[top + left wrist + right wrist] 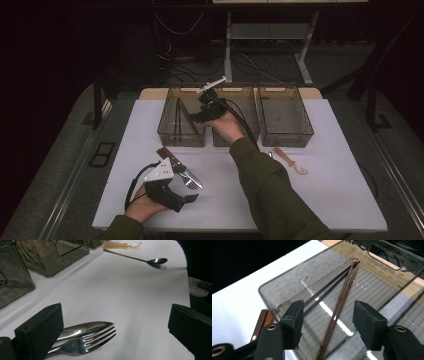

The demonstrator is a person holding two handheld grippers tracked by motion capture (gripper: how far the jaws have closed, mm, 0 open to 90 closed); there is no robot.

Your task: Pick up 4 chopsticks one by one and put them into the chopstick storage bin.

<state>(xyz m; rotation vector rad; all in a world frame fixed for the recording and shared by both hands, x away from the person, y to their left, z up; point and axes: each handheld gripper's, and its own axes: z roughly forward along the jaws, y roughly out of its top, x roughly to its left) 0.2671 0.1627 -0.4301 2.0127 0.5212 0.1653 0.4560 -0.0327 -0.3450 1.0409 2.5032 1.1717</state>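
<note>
Right gripper view: right gripper [327, 325] above left bin [287, 282], jaws apart, nothing between, brown chopsticks [339, 307] lying inside. Left gripper [115, 327] spread wide beside fork [92, 340] and knife [85, 328].

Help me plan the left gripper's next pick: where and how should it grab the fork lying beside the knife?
Grip the fork by its handle, not the tines. It lies flat on the white table, tines touching the knife blade, so probably come straight down with the open left gripper, jaws across the handle where the two separate.
</note>
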